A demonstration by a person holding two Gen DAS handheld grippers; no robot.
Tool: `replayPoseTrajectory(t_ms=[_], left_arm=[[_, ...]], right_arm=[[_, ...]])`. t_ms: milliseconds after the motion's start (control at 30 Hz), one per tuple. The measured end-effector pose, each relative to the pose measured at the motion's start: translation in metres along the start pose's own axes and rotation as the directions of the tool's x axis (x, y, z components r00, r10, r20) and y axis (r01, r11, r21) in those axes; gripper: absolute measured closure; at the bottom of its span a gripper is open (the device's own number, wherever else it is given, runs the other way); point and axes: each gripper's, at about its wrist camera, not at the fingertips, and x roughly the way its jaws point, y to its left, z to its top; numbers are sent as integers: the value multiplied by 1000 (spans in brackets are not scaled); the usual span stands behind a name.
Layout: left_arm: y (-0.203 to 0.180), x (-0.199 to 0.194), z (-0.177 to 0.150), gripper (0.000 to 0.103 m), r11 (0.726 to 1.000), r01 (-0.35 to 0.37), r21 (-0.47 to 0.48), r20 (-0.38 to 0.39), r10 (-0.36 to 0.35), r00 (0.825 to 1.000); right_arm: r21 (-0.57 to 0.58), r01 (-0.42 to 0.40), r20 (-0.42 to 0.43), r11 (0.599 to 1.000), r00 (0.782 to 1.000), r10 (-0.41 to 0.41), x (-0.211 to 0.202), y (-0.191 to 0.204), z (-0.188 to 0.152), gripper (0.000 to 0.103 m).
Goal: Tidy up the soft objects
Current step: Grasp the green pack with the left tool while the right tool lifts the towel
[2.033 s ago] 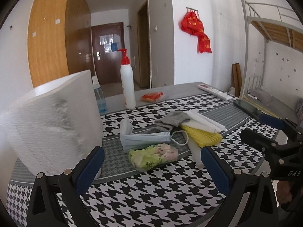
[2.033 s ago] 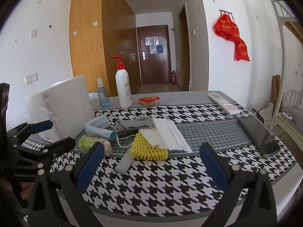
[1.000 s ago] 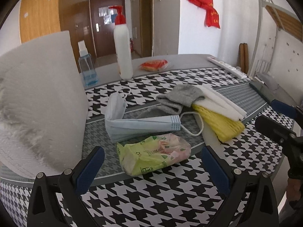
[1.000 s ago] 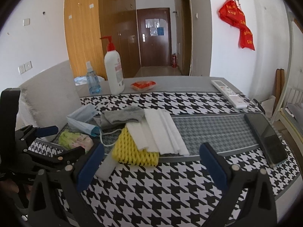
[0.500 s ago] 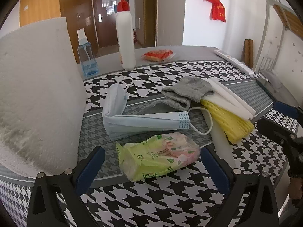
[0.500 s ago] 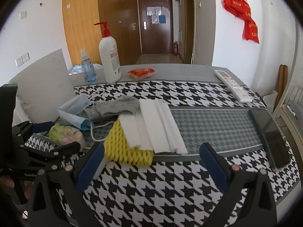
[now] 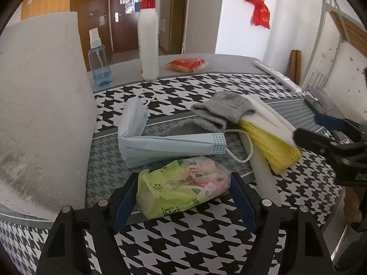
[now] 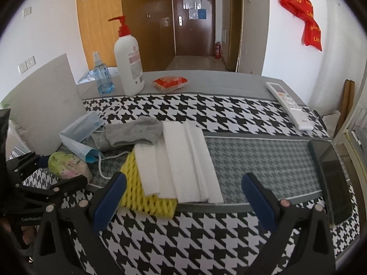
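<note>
A green and pink tissue pack point(image 7: 183, 190) lies on the houndstooth cloth between the fingers of my left gripper point(image 7: 184, 178). The jaws are closing, and the blue pads stand right at the pack's two ends without visibly squashing it. Behind the pack lie a blue face mask point(image 7: 165, 144), a grey sock point(image 7: 220, 110), white folded sheets point(image 8: 183, 160) and a yellow foam net point(image 8: 142, 194). My right gripper point(image 8: 183, 177) is open and hovers over the near edge of the sheets and the net, holding nothing. The right wrist view shows my left gripper point(image 8: 63, 168) around the pack point(image 8: 66, 166).
A big white foam block point(image 7: 39, 103) stands close on the left. At the back are a pump bottle point(image 7: 148, 43), a spray bottle point(image 7: 98, 64) and a red packet point(image 7: 187, 64). A remote point(image 8: 289, 103) and a phone point(image 8: 332, 178) lie at the right.
My left gripper has come in close around the tissue pack and its jaws have narrowed from wide open. The right gripper has drifted forward over the yellow net and white sheets.
</note>
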Motion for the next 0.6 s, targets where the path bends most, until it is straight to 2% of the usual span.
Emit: replayPoseTrajectory(t_ms=[67,167,233,367,467,600], left_arm=[[1,-1,0,27,1000,10,-5,5,-10,1000],[3,-2,0,27,1000,21,-16,10,-21,1000],[5,-3,-1,28,999,30,-22,12,-30,999],[6,-4,-1,28,998,50,-29,20,-49,999],[7,-6,-2,28,998,54,-35,28,-53,998],[9,-6,-2,28,997,57,-45,31,-56,998]], right_arm=[[-3,0,-12,1000,1000,0,4,0,1,8],[-2,-6,-34,1000,999,5,9,-1,3,18],[5,-3,-46,1000,999,3,13,-3,3,18],[7,-2,-70,1000,998,2,21,-6,3,26],[22,-5,-90,1000,996,7,25,-9,3,35],[44,-33,-115,998,993,38,32,-13,2,51]])
